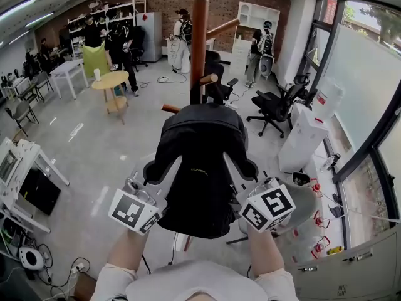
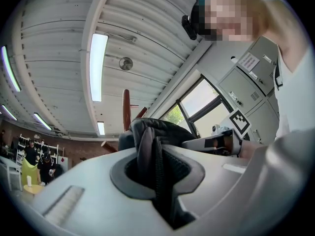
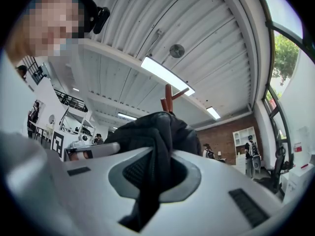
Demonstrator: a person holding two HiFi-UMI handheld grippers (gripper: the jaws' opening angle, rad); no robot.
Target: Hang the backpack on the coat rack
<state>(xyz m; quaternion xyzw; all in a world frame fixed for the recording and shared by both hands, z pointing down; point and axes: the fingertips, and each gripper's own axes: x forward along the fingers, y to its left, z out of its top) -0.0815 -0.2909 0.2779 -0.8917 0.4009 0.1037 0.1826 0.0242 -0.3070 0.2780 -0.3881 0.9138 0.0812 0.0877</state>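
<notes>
A black backpack (image 1: 202,168) hangs in the air between my two grippers, just in front of the brown wooden coat rack (image 1: 199,36). My left gripper (image 1: 153,184) is shut on the backpack's left edge, where black fabric and a zipper (image 2: 157,171) are pinched between the jaws. My right gripper (image 1: 245,190) is shut on the backpack's right side, with a fold of black fabric (image 3: 155,176) clamped in it. The rack's post (image 2: 126,109) rises behind the backpack, with pegs (image 1: 222,27) sticking out above the bag's top. The post top (image 3: 169,98) also shows above the bag in the right gripper view.
Black office chairs (image 1: 276,108) stand to the right of the rack, beside a white box (image 1: 303,137) and a glass wall. A round yellow table (image 1: 111,83) and several people (image 1: 119,49) are at the far left. White desks (image 1: 19,168) line the left edge.
</notes>
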